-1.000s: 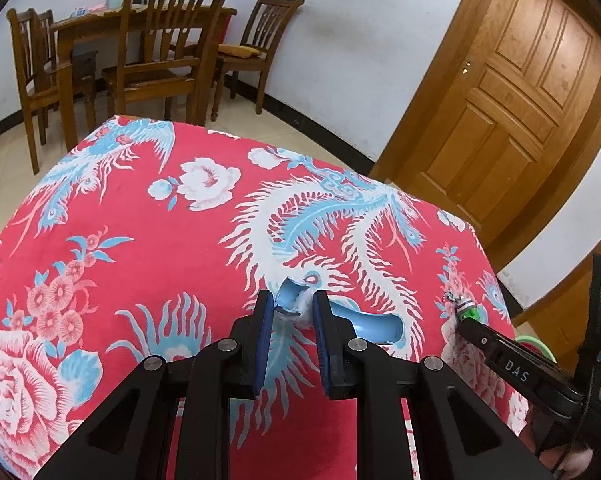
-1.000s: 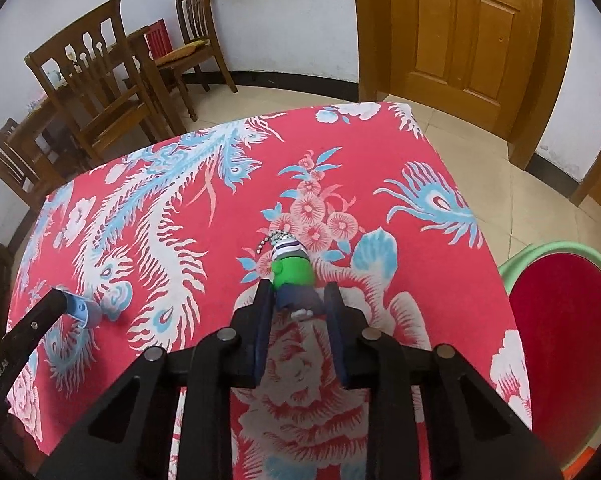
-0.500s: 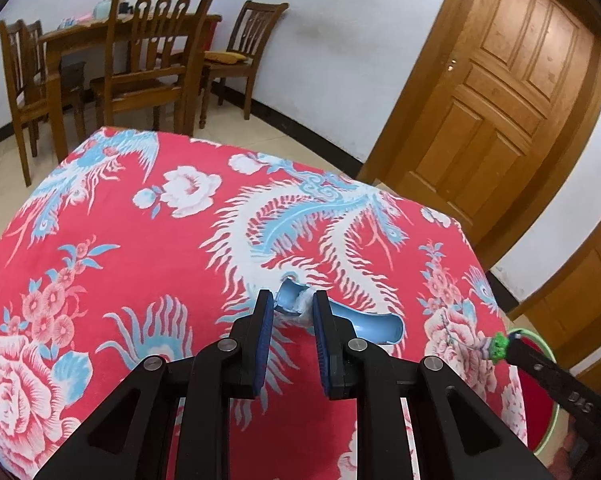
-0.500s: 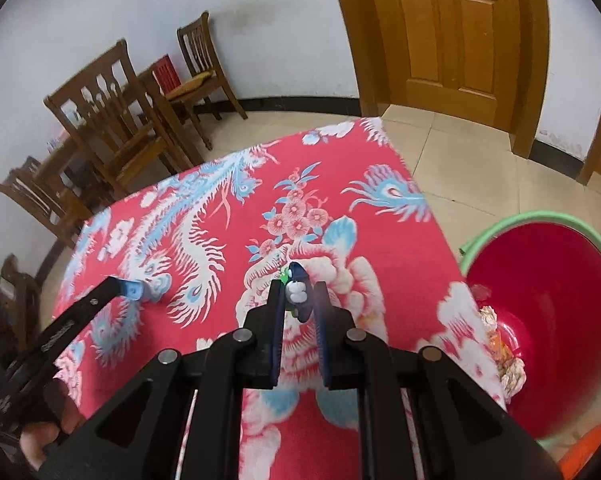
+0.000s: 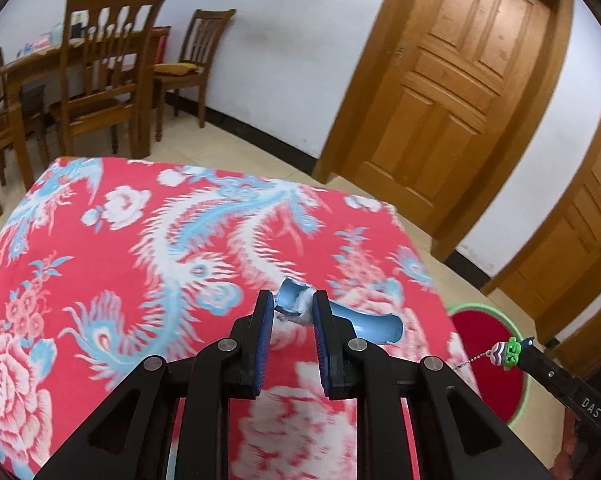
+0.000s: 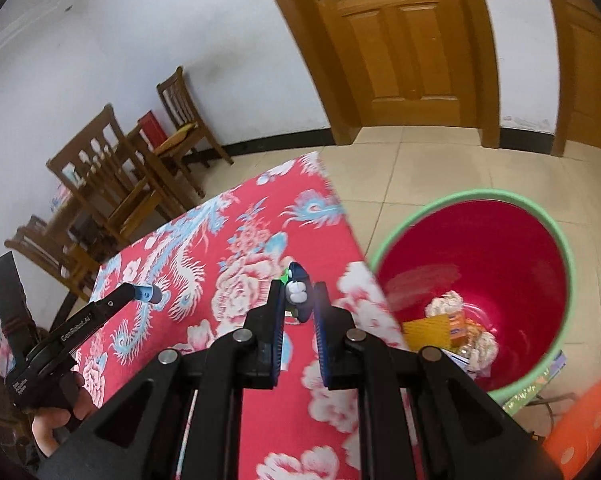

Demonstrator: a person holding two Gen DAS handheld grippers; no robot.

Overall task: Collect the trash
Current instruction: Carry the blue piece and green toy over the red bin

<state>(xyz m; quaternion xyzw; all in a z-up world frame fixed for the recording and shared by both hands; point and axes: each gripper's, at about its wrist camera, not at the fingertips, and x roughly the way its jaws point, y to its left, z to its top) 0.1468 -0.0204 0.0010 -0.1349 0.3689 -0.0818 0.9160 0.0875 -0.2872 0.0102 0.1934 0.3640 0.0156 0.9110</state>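
Observation:
My left gripper (image 5: 291, 307) is shut on a curved light-blue plastic piece (image 5: 364, 320) with a white scrap at the pinch, held above the red flowered tablecloth (image 5: 112, 280). My right gripper (image 6: 296, 294) is shut on a small green and blue toy figure (image 6: 296, 288) on a bead chain. In the left wrist view the toy figure (image 5: 508, 352) hangs at the right gripper's tip, over the bin. The red bin with a green rim (image 6: 480, 280) stands on the floor right of the table and holds crumpled paper and wrappers (image 6: 456, 328).
The table's right edge (image 6: 352, 232) runs close beside the bin. Wooden chairs (image 5: 108, 80) and a dining table stand at the back left, wooden doors (image 5: 452, 92) behind. An orange stool (image 6: 588, 420) sits by the bin. A hand (image 6: 56, 420) holds the left gripper.
The right gripper closed on the toy figure, lifted it off the cloth and swung right toward the bin. The left gripper rose and shifted right with the blue piece still in it.

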